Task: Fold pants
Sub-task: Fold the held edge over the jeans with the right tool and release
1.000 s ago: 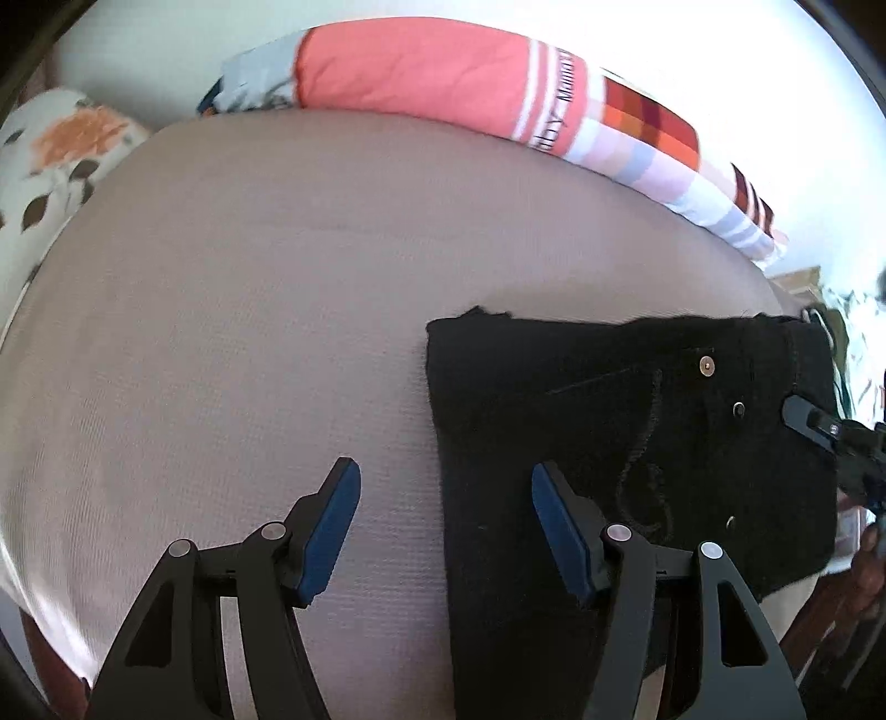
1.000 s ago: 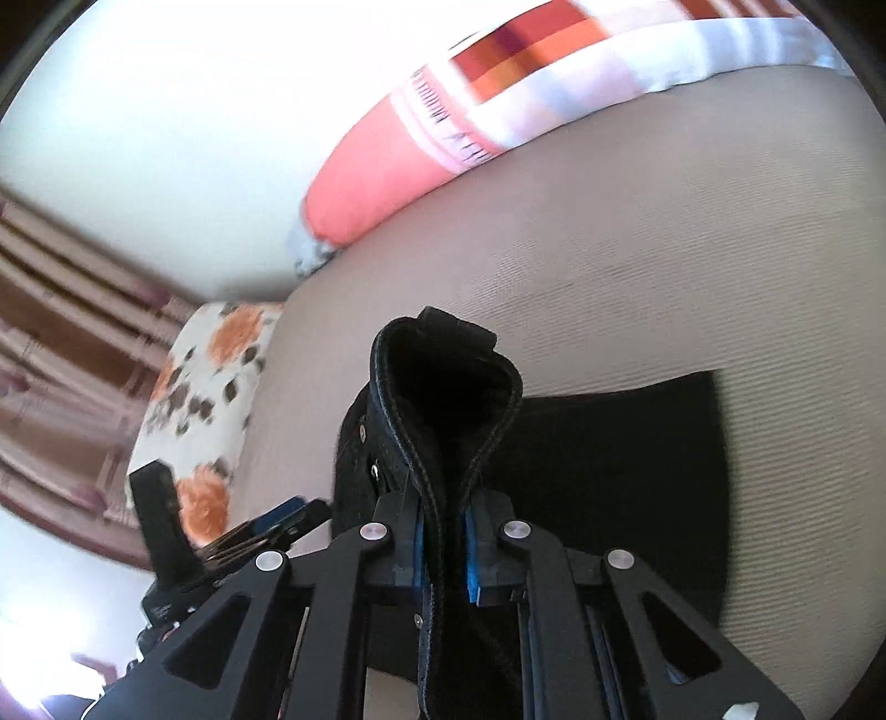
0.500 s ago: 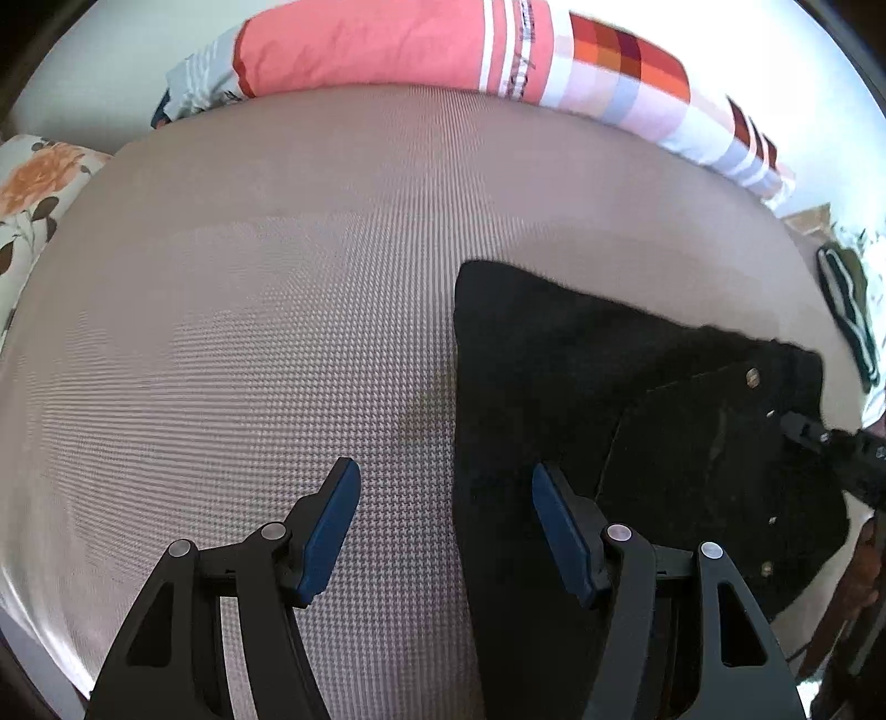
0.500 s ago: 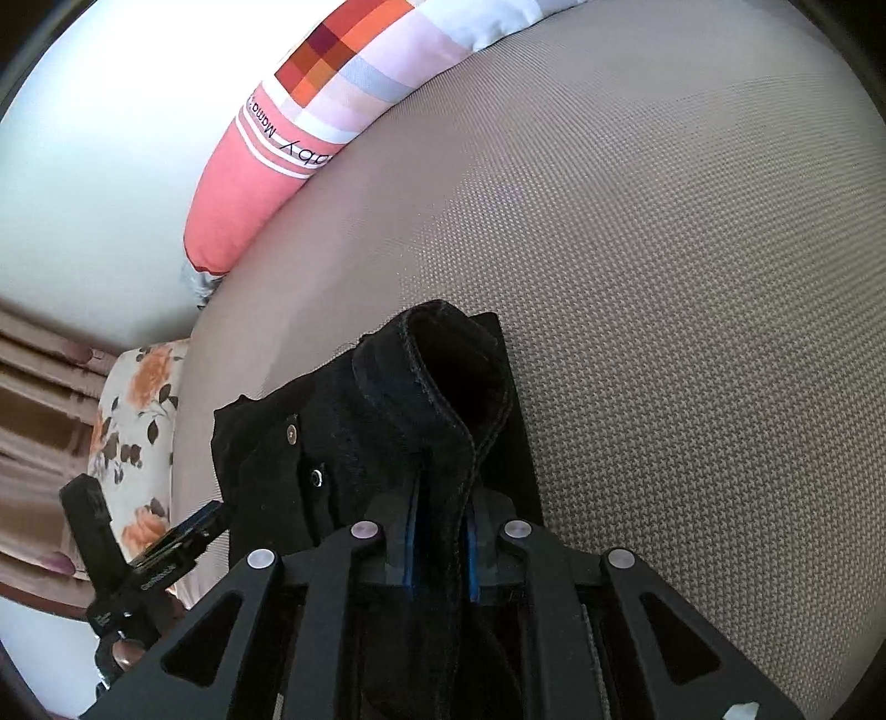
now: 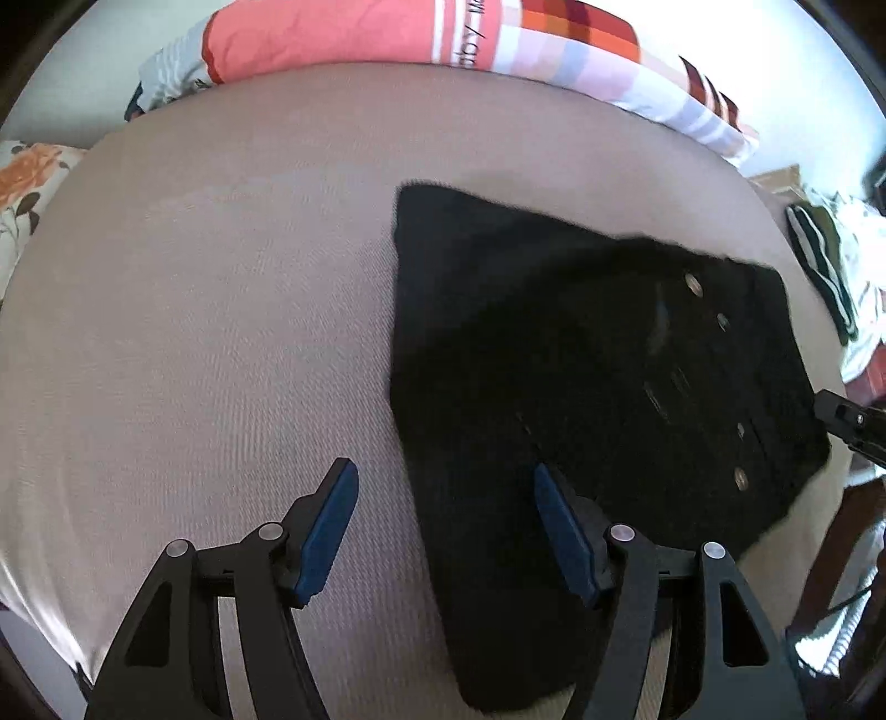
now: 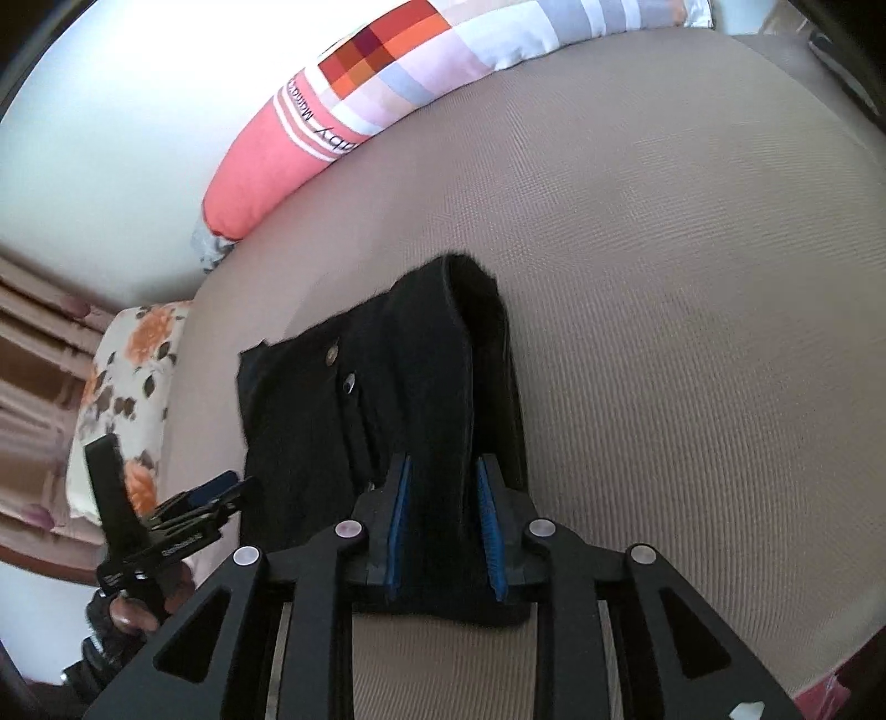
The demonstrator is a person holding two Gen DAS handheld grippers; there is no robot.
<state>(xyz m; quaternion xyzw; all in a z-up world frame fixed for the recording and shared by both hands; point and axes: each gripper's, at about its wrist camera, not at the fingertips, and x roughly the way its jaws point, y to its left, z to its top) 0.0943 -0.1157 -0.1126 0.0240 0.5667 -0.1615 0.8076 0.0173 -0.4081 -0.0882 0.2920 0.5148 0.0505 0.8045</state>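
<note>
While I am leaning over the bed, this is what I am seeing.

Surroundings: a long striped pillow (image 5: 443, 33) is lying along the far edge of the beige bed cover (image 5: 194, 332), and a flowered cushion (image 6: 122, 399) is sitting at the left end.
Clutter: a heap of striped and white clothes (image 5: 830, 266) is piling up past the right edge of the bed (too blurred for me to say more).
Obstruction: nothing is lying on the cover between my grippers and the cloth.
Pants: the black pants (image 5: 581, 360) are lying folded on the right part of the cover, waistband rivets facing up.
Left gripper: my left gripper (image 5: 443, 526) is hanging wide open above the pants' near left edge; its right pad is over the black cloth, its left pad over bare cover, and it is gripping nothing.
Right gripper: my right gripper (image 6: 443, 526) has just been opening; a thick fold of the pants is running between its blue pads, which are no longer pinching it.
Contact: whether the pads are brushing the fold I cannot tell.
</note>
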